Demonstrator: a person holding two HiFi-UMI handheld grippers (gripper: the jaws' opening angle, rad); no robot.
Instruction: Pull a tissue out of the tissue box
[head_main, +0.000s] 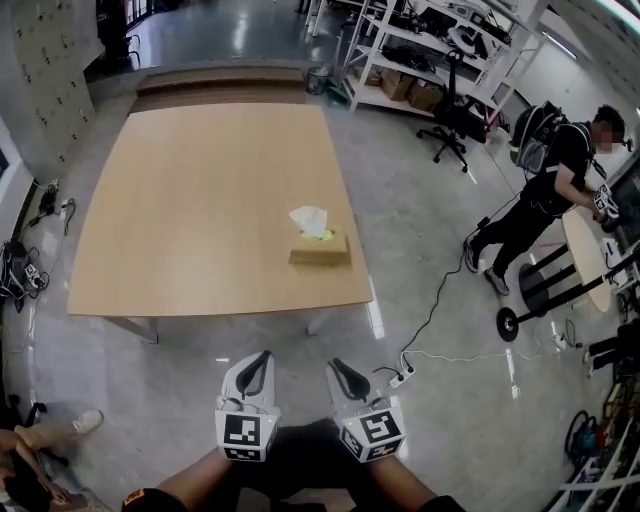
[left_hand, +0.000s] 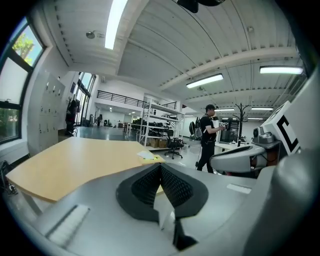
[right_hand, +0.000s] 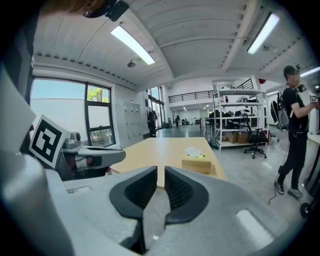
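Tissue box (head_main: 320, 251) lengthwise along table edge (head_main: 220, 303), tissue (head_main: 310, 220) upward; left claw (head_main: 262, 357) closed, right claw (head_main: 339, 366) ajar.

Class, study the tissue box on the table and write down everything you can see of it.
The tissue box is low and rectangular, tan like the wood-look table it lies flat on. In the head view it sits close to the table's right edge, towards the near corner. A white tissue stands crumpled out of its top opening, with a yellow-green patch at the tissue's base. Only the table touches the box.
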